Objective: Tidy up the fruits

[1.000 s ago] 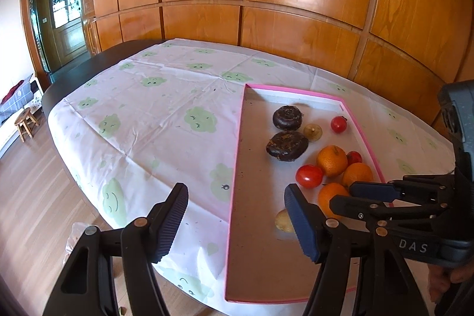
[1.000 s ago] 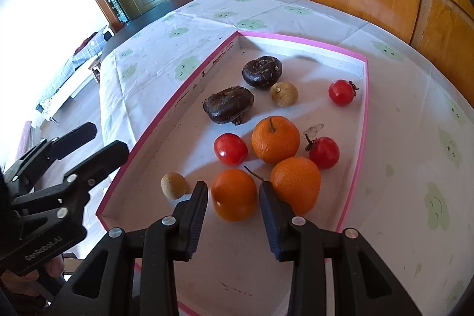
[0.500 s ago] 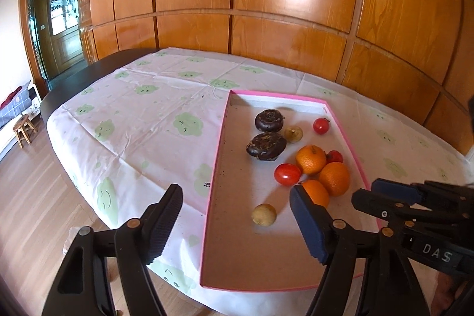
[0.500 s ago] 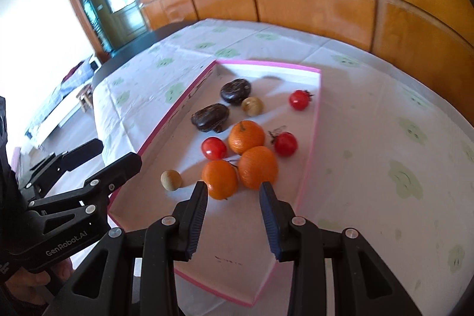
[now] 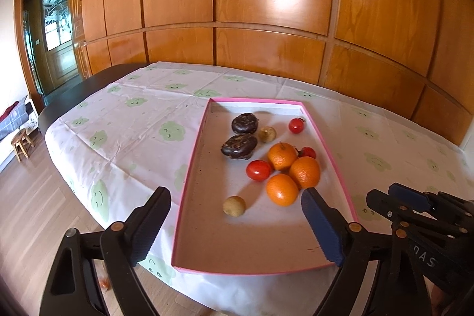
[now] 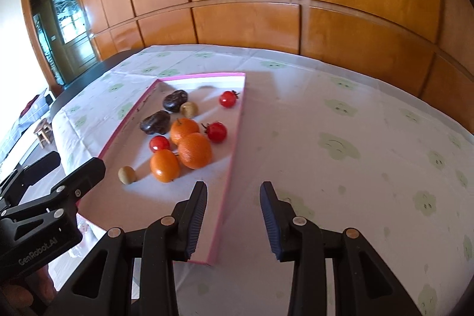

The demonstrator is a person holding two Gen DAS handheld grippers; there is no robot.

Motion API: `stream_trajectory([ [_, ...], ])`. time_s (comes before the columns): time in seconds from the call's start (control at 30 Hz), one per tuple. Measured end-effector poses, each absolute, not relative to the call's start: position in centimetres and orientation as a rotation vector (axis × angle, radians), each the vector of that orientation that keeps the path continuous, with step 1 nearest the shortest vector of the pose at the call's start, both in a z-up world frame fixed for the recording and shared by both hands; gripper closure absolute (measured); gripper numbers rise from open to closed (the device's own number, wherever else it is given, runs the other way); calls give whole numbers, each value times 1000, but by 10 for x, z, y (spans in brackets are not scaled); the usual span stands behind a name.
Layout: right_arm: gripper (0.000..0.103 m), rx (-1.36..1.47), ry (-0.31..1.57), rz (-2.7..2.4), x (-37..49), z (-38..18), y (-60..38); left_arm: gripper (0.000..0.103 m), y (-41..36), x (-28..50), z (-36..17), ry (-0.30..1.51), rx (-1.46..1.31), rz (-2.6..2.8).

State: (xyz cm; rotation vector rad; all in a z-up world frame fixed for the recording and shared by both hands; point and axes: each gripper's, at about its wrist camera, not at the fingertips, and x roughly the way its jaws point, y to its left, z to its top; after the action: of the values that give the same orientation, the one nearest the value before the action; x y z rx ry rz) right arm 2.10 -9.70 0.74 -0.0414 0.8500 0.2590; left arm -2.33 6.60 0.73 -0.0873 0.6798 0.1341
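Note:
A shallow pink-rimmed tray [image 5: 189,165] [image 6: 237,138] lies on the table and holds all the fruit. Three oranges [image 5: 305,171] [image 6: 195,150] cluster in the middle, with three red tomatoes [image 5: 258,170] [image 6: 217,131], two dark brown fruits [image 5: 239,146] [image 6: 155,122] and two small tan fruits [image 5: 234,206] [image 6: 127,174] around them. My left gripper [image 5: 235,222] is open and empty, above the tray's near end. My right gripper [image 6: 233,219] is open and empty, over the tray's near right corner. Each gripper shows in the other's view.
The table carries a white cloth with green smiley prints [image 5: 124,126] [image 6: 355,144]. Wood-panelled wall [image 5: 266,19] runs behind it. A doorway [image 5: 53,34] and a small stool [image 5: 20,142] stand at the left on the wooden floor.
Both grippers have pulled back and up from the tray. The right gripper has opened wider and swung right, off the oranges to the tray's right rim. No fruit has moved.

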Motion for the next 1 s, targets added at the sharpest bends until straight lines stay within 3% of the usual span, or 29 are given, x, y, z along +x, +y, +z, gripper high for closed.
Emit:
stream_trajectory([
  [0.57, 66, -103, 819, 275, 8, 10, -82, 1, 68, -31, 13, 648, -87, 162],
  [1.0, 66, -115, 807, 279, 5, 13, -78, 0, 70, -32, 14, 646, -83, 181],
])
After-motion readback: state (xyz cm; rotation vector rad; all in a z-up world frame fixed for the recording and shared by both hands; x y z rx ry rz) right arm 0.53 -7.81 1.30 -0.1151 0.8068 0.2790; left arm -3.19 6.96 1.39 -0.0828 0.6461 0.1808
